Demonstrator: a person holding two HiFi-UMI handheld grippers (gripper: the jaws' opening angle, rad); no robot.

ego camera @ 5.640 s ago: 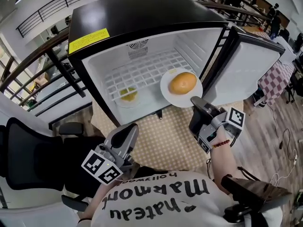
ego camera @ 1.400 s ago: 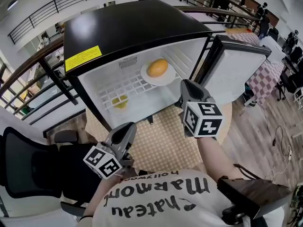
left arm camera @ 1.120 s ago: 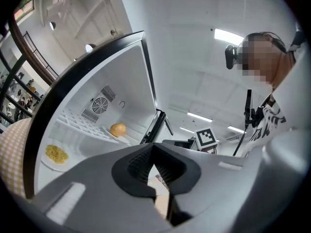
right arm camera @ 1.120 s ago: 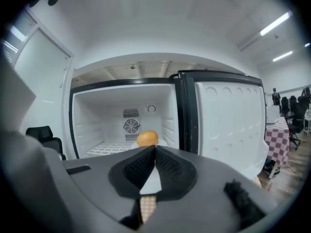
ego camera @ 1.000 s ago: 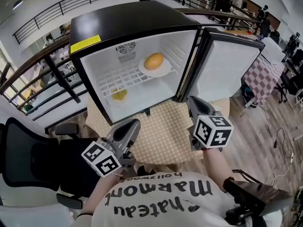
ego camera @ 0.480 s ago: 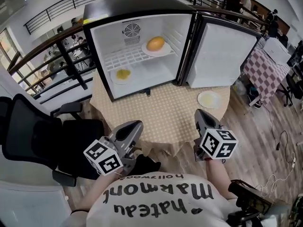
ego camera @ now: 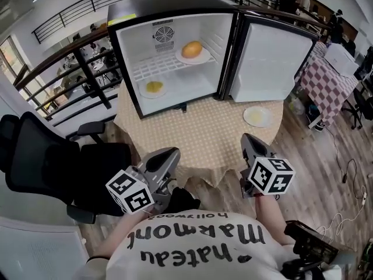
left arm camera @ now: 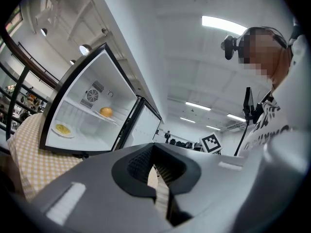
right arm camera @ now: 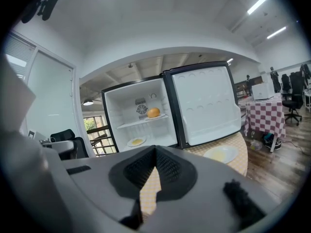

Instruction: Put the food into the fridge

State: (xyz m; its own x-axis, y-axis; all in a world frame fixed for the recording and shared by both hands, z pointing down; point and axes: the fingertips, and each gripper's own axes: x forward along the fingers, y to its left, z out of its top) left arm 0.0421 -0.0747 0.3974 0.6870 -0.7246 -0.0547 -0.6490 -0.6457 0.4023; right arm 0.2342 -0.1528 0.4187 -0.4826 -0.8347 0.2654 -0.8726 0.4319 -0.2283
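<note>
Black-topped fridge (ego camera: 169, 4) stands wide open on the checked table (ego camera: 204, 147) for loading. We hold left gripper (ego camera: 171, 153) and right gripper (ego camera: 248, 140) clenched, empty. Bun (ego camera: 192, 49) and yellow food (ego camera: 154, 87) sit inside; one plate (ego camera: 249, 115) waits outside.

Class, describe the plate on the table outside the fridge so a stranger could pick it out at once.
Find the black mini fridge standing open on the cloth-covered table. Just in front of its swung-open door, at the table's right edge, lies a white plate with something pale yellow on it. It is the only plate outside the fridge; the other two sit inside.
</note>
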